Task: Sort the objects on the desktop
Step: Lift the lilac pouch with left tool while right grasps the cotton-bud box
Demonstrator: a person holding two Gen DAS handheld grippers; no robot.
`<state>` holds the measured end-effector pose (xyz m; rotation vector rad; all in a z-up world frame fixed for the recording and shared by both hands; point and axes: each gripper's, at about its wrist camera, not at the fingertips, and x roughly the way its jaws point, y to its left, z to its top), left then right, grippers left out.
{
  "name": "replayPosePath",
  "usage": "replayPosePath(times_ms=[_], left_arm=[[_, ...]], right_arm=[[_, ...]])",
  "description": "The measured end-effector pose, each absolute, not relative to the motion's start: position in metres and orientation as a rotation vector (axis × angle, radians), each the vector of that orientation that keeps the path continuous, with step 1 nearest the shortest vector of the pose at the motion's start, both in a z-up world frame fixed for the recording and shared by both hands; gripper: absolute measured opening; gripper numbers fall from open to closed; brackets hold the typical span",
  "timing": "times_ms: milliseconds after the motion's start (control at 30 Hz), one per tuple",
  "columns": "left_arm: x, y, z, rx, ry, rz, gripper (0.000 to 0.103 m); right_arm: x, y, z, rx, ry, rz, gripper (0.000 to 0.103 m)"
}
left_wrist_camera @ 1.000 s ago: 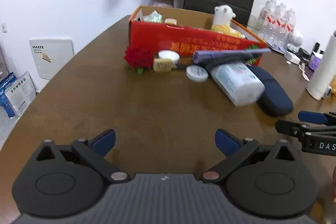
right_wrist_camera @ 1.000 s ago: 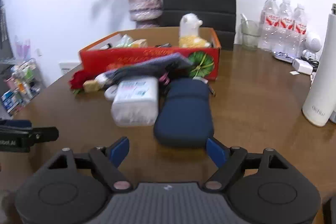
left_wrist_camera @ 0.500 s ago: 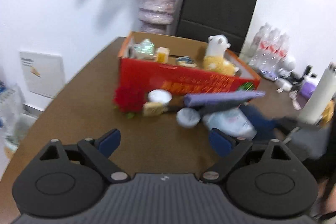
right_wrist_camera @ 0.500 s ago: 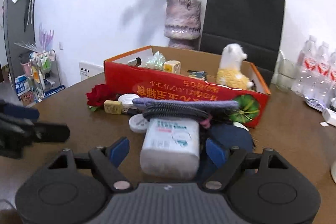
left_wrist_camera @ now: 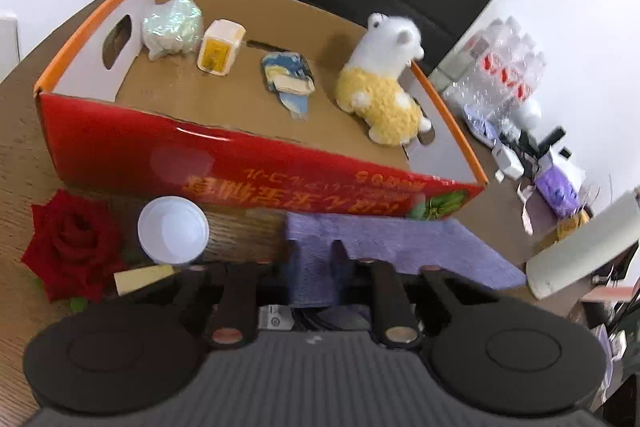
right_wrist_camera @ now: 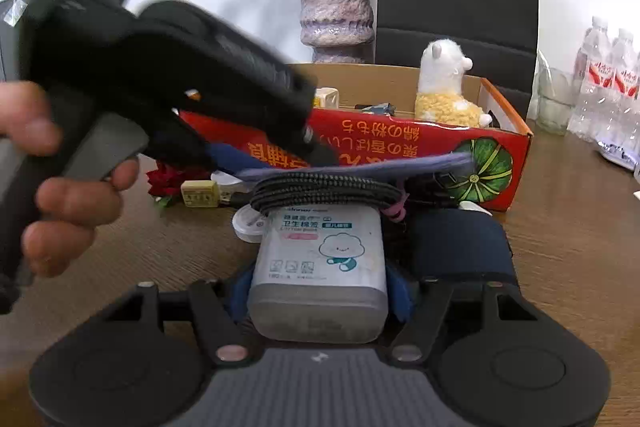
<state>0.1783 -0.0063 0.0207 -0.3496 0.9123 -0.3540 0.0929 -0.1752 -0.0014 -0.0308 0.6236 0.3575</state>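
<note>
Your left tongs [left_wrist_camera: 311, 259] pinch the purple cloth [left_wrist_camera: 384, 247] lying before the red box [left_wrist_camera: 248, 163] on the tabletop [right_wrist_camera: 568, 227]; your right tongs [right_wrist_camera: 318, 291] clamp the cotton-swab pack [right_wrist_camera: 320, 267] beside the navy pouch [right_wrist_camera: 460, 247].

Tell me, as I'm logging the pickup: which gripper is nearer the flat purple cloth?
Left. The left gripper pinches the flat purple cloth at its near edge. The right gripper holds the white plastic box between its fingers, with the cloth lying beyond its fingertips.
</note>
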Motion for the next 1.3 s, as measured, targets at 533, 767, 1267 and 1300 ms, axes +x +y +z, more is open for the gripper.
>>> replayPosePath(times_ms=[533, 767, 1267, 1300], left_arm=[[0.069, 0.032, 0.128, -0.484, 0.562, -0.427, 0.002], [-0.006, 0.073, 0.077, -0.558, 0.673, -0.275, 0.002], [-0.061, 0.064, 0.018, -0.337, 0.807, -0.264, 0.041], [-0.057, 0.058, 0.024, -0.289, 0.783, -0.274, 0.048]], right_arm=[[0.084, -0.177, 0.001, -0.014, 0.601, 0.346, 0.064], [0.072, -0.181, 0.012, -0.02, 0.578, 0.348, 0.063], [-0.01, -0.2, 0.026, -0.075, 0.609, 0.338, 0.063], [-0.016, -0.201, 0.025, -0.087, 0.612, 0.348, 0.063]])
